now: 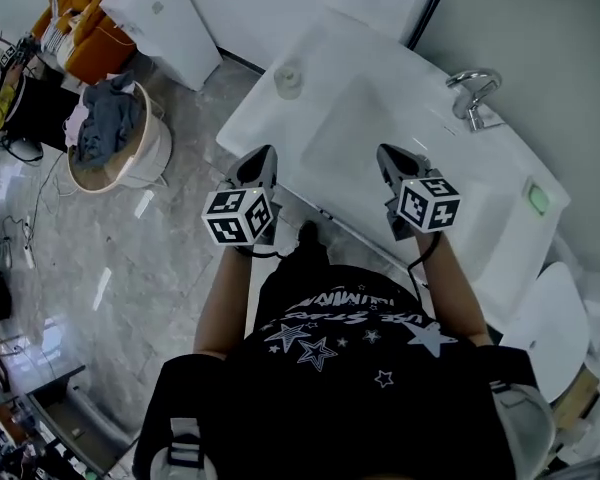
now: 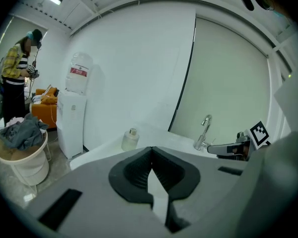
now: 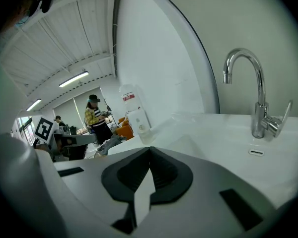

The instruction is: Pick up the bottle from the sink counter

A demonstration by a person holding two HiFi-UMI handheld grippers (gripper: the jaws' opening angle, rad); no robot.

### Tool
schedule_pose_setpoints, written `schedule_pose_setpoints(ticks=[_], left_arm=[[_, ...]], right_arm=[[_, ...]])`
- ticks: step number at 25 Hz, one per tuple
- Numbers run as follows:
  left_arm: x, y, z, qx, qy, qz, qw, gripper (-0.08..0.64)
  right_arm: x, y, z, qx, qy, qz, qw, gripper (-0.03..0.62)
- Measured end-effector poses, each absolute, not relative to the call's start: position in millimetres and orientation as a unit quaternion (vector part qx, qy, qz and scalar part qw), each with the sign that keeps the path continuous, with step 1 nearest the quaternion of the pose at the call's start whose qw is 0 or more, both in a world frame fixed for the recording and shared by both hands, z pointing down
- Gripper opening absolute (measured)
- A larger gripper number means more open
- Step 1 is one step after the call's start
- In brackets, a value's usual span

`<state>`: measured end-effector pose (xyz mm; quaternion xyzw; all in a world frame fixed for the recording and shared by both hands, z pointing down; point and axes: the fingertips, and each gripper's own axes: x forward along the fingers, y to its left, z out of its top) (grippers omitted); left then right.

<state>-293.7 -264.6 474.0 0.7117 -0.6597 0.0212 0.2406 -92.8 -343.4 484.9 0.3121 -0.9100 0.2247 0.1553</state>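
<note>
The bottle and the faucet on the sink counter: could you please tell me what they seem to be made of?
Bottle: probably frosted glass or translucent plastic, as its pale body looks cloudy. Faucet: polished chrome-look metal, given its bright mirror-like reflections.

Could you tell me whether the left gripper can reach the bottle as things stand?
Probably yes: only bare counter lies between the left gripper and the bottle, though its shut jaws would need to open first.

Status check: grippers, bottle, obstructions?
Left gripper shut, empty. Right gripper shut, empty. Bottle upright on sink counter, left end, untouched. Nothing blocking it.
</note>
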Motion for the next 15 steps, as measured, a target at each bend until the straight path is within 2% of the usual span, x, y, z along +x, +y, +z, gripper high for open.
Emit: schedule_pose_setpoints(ticks=[6,8,15], left_arm=[[-327,-319,486,0.730,-0.642,0.032,0.233,0.025],[-331,-339,491,0.744,-0.629,0.038,0.222,0.160],[-336,-394,510,0.771,-0.605,0.037,0.198,0.332]], right_arm=[[-121,-379,493,0.333,-0.899,0.231,0.165,0.006],[-128,-392,497,0.342,-0.894,0.235,0.167,0.006],[-139,-422,512,0.371,-0.877,0.250,0.176,0.006]])
